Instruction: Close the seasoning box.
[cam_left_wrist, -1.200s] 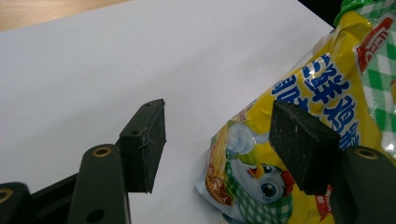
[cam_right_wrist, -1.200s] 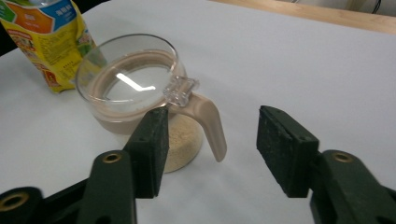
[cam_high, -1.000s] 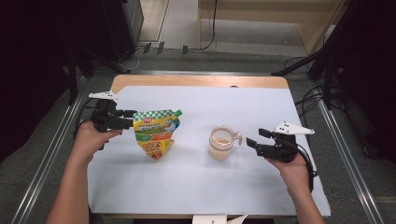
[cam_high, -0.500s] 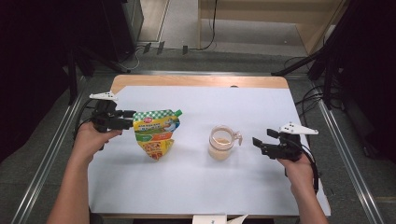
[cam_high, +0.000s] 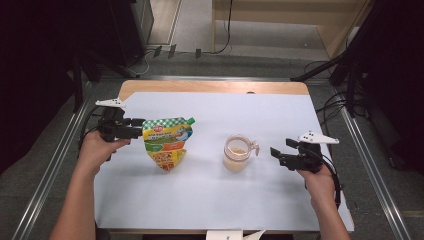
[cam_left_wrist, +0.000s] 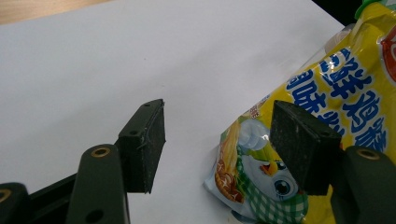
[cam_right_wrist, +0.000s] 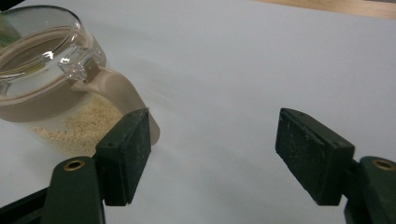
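Item one: my left hand-held gripper (cam_high: 139, 128), held level at the left side of the worktop (cam_high: 210, 200). Its jaws stand spread, pinching nothing; in the left gripper view (cam_left_wrist: 217, 144) one pad sits over bare white sheet and the other in front of the pouch's printed face, apart from it.

Item two: the pouch (cam_high: 166, 141), a yellow refill bag with a green checked band across its top, a green cap at one top corner and a cartoon bird on the front (cam_left_wrist: 299, 140). It lies on the white sheet just right of my left hand-held gripper, top edge nearest the jaws, tapering toward me.

Item three: the glass jar (cam_high: 237, 152), upright near the middle of the worktop, open-mouthed, with a beige clasp pointing right and pale grains at the bottom (cam_right_wrist: 51, 93).

Item four: my right hand-held gripper (cam_high: 274, 155), held level to the right of the jar. Its jaws have just been opening and stand spread with nothing between them; in the right gripper view (cam_right_wrist: 212, 149) one pad is just beside the jar's beige clasp; I cannot tell whether they touch.
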